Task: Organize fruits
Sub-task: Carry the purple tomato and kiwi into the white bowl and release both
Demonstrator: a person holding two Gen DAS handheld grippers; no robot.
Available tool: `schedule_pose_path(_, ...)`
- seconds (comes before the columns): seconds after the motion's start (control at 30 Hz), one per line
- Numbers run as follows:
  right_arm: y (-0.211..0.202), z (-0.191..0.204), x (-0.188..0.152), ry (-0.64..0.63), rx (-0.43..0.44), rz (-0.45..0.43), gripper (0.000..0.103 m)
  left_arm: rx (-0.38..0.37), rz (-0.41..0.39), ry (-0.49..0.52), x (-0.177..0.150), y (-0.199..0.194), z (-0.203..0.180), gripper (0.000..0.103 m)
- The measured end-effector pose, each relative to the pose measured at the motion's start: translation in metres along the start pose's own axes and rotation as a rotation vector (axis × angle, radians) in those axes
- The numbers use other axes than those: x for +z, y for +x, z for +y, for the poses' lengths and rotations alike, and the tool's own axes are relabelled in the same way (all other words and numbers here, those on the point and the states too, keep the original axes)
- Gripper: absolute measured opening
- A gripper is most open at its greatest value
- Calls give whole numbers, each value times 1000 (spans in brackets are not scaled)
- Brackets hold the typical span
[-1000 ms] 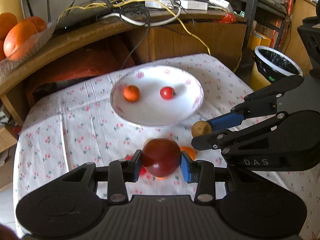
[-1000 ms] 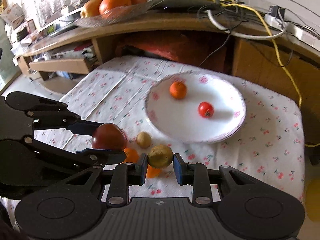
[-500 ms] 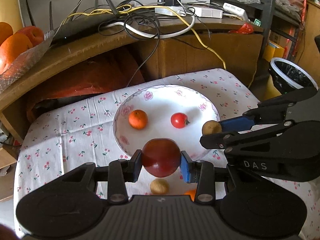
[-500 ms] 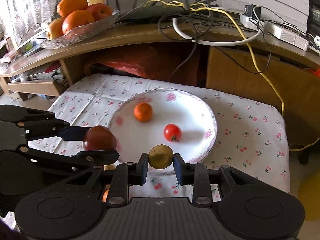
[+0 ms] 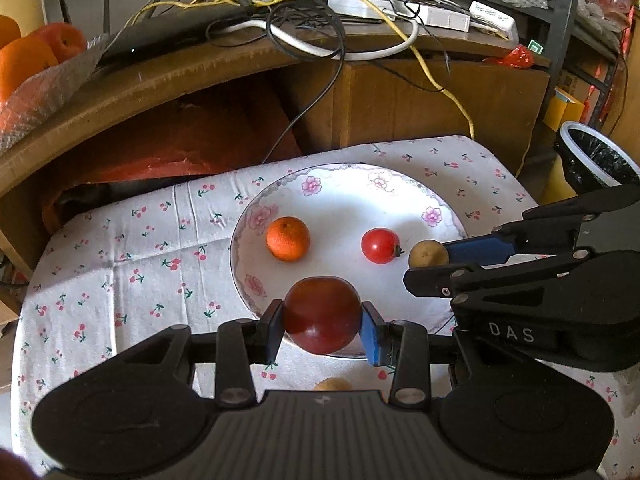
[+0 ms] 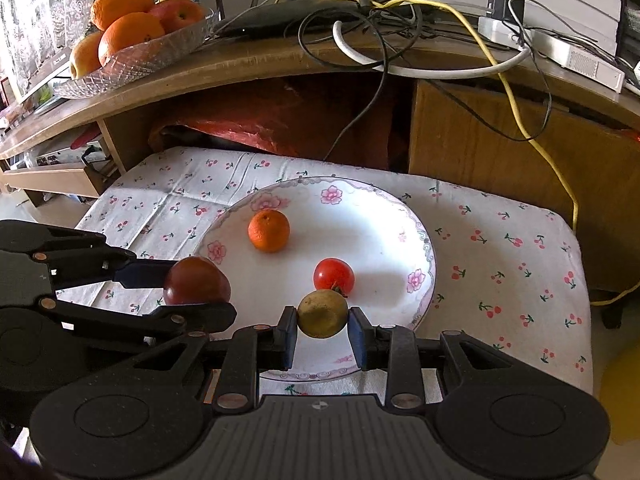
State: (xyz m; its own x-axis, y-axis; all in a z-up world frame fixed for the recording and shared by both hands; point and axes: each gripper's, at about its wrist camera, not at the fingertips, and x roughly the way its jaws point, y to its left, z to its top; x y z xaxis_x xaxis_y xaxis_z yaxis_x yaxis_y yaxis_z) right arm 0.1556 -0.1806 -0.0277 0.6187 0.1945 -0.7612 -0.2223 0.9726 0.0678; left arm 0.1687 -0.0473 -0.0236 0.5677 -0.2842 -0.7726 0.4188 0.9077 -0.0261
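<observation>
Here, your left gripper [image 5: 322, 322] pinches a dark red fruit [image 5: 322, 314] between its fingers, over the near left rim of the flowered plate [image 6: 420, 240]. Your right gripper [image 6: 322, 330] pinches a yellow-brown fruit [image 6: 323, 313], seemingly just above the plate's near edge. On the plate lie an orange [image 6: 268, 230] and a red tomato [image 6: 333, 275], apart. Another small brownish fruit [image 5: 332, 384] sits on the bench's cherry-print cloth [image 5: 140, 240], mostly hidden.
</observation>
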Motion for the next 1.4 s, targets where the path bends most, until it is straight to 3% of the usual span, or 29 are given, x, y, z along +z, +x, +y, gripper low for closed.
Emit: schedule_pose_path(1.4,4,-5,0,14,-26,-11,28,13,-17,16,2,7,-2,48)
